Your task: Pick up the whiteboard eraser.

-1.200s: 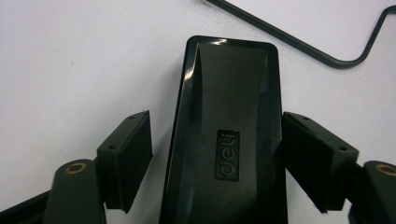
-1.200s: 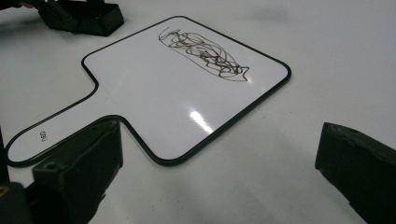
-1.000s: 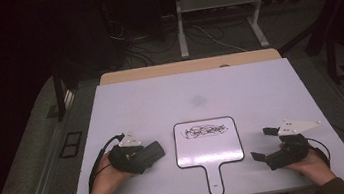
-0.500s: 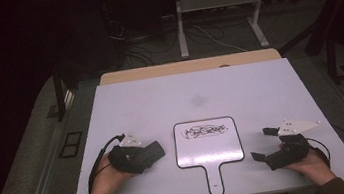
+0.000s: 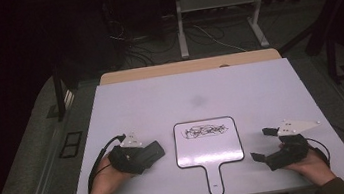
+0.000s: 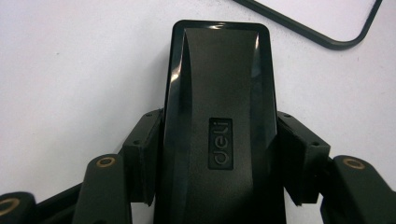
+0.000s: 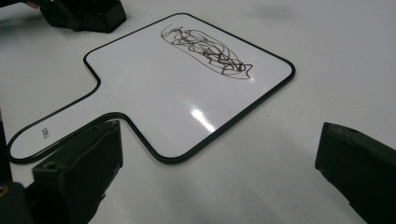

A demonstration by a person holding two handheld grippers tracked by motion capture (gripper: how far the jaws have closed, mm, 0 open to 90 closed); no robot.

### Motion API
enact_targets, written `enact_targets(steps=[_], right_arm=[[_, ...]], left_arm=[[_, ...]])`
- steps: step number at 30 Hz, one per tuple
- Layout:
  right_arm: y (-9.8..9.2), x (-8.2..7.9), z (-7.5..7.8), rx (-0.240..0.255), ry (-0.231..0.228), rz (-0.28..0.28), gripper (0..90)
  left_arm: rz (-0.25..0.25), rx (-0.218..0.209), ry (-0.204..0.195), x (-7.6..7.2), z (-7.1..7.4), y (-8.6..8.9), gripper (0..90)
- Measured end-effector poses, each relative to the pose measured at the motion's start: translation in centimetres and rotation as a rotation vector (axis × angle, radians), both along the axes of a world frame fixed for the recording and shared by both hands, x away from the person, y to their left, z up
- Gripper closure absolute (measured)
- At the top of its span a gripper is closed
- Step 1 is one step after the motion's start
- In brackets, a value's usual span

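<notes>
**Left claw clamps a black eraser beside the scribbled whiteboard**

In the high view, the left claw (image 5: 154, 151) sits in the lower left of the frame, held by the person's left hand (image 5: 104, 179), low over the white surface (image 5: 160, 98). Its jaws have just been closing, and they now press on both long sides of a black eraser (image 6: 217, 126), which the left gripper view shows in the middle of the frame, its embossed label facing up. The eraser's far end points toward the upper edge of that view, near the black rim of the small whiteboard (image 6: 327, 18) in the upper right corner.

The whiteboard (image 5: 208, 141), a paddle shape with a short handle, lies flat in the lower middle of the high view, between the two claws. A dark scribble (image 5: 205, 131) runs across its upper part.

The right claw (image 5: 263, 143) rests in the lower right of the high view, in the person's right hand (image 5: 310, 164). It is released: in the right gripper view its two jaws stand wide apart with nothing between them, the left-hand jaw just beside the whiteboard's handle (image 7: 51, 133).
</notes>
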State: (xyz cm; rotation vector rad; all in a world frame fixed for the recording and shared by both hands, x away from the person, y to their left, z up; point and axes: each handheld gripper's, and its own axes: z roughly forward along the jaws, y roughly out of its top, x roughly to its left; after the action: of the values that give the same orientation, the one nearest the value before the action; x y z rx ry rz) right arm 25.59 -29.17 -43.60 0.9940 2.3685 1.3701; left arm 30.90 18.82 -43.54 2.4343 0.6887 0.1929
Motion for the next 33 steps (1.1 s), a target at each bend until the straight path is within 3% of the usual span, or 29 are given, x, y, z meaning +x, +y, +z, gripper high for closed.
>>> enact_targets(steps=[18,33], right_arm=[[-0.1,0.0,0.0,0.0,-0.001,-0.002,0.0],[-0.1,0.0,0.1,0.003,-0.001,-0.003,0.0]], left_arm=[[0.05,-0.03,0.032,0.1,0.4,0.1,38.8],[0.092,-0.067,0.0,0.0,1.5,-0.3,38.9]])
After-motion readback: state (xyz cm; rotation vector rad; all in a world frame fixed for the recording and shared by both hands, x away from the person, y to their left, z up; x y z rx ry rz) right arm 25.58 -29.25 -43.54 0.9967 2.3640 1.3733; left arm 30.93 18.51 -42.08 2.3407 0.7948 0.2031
